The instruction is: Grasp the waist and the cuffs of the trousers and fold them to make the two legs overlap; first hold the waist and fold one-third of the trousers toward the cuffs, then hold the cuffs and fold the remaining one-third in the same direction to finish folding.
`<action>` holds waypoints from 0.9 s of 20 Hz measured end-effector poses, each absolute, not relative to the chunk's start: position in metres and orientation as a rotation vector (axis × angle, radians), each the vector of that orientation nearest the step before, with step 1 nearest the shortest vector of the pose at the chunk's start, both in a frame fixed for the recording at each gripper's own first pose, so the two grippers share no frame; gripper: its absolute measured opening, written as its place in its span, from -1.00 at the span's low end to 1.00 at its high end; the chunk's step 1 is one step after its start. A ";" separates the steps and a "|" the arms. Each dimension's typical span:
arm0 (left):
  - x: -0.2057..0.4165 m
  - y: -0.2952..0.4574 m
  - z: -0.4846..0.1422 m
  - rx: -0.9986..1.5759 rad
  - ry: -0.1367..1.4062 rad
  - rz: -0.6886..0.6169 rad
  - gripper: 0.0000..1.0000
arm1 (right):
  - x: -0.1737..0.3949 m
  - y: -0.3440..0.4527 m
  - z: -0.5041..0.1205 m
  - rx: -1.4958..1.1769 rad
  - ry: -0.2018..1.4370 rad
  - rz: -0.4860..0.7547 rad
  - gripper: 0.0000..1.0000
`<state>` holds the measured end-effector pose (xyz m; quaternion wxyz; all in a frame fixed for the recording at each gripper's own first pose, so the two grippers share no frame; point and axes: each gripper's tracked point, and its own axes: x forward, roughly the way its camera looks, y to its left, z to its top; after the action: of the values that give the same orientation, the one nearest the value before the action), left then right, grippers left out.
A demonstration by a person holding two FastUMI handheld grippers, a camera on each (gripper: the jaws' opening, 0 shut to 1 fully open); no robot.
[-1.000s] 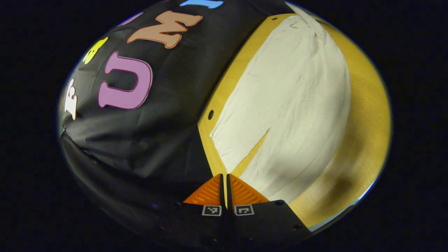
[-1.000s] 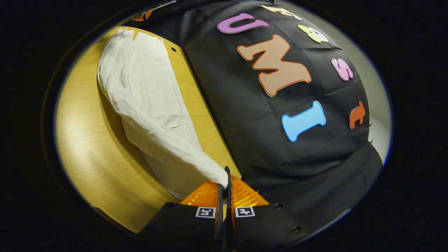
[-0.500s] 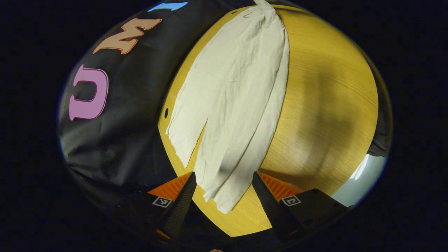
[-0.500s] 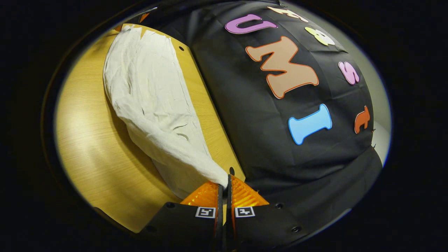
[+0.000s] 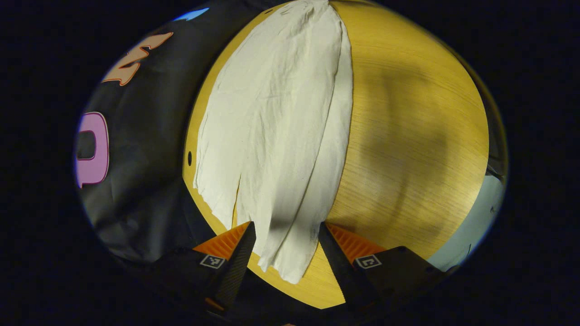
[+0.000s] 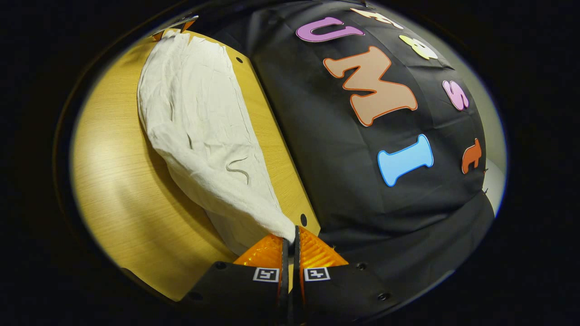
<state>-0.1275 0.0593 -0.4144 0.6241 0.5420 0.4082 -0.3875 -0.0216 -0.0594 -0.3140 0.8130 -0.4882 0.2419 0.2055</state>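
1. Trousers point(image 5: 276, 136), pale and creased, are lying lengthwise on the wooden worktop point(image 5: 408, 149), close to its edge by the black cloth wall.
2. Left gripper point(image 5: 284, 235) is hovering with its jaws apart, one to each side of the cuff end point(image 5: 285, 258), which is lying loose on the worktop, nearer leg over the farther one.
3. Right gripper point(image 6: 290, 237) is pinching the trousers' other end, its jaws clamped together on a gathered tip of fabric point(image 6: 278, 226) at the worktop's corner by a small hole point(image 6: 303, 220).
4. Judging from this, the leg-over-leg fold looks nearly set. To do it well, the left jaws should be dropping onto both cuff layers together and closing squarely. Both ends should then be travelling evenly so the side seams line up.
5. The fabric looks thin and limp, so gentle tension between the grippers should be helping to prevent bunching.
6. No brand or label is readable on the trousers. Small square markers are sitting on the gripper bodies.
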 end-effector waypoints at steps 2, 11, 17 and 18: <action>-0.136 0.057 -0.417 1.222 0.980 -0.916 0.33 | -0.023 -0.059 -0.314 -1.041 0.519 0.440 -0.88; -0.147 0.054 -0.424 1.171 1.035 -0.879 -1.00 | -0.024 -0.061 -0.316 -1.035 0.530 0.436 -0.88; -0.142 0.050 -0.417 1.331 0.951 -0.834 -1.00 | -0.025 -0.062 -0.318 -1.036 0.542 0.447 -0.88; -0.142 0.047 -0.414 1.392 0.920 -0.869 -0.96 | -0.025 -0.062 -0.318 -1.039 0.542 0.448 -0.88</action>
<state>-0.1415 0.0471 -0.4144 0.5892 0.5980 0.3950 -0.3732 -0.0247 -0.0625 -0.3177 0.8095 -0.4862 0.2537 0.2097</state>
